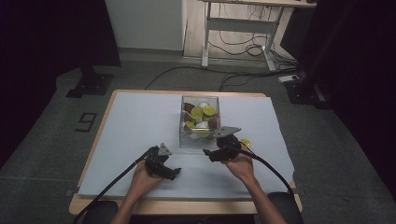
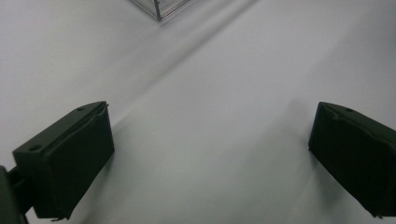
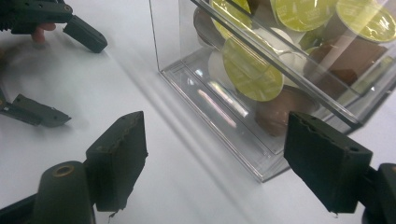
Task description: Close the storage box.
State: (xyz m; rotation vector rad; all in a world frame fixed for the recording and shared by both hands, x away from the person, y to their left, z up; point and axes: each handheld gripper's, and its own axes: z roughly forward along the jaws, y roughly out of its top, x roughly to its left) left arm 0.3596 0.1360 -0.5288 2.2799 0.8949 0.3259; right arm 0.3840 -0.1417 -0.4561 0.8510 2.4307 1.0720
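Looking like some lab or office: height-adjustable desk point(image 1: 243, 23) past the grippers, cables point(image 1: 233, 46) sprawling over grey carpet point(image 1: 327, 140).

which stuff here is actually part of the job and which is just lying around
Part of the job:
- clear box with coffee pods inside
- loose yellow-lidded pod on the table beside the box
- right claw, open, next to the box
- left claw, open over the white table cover

Just lying about:
- desk frame and floor cables behind the table
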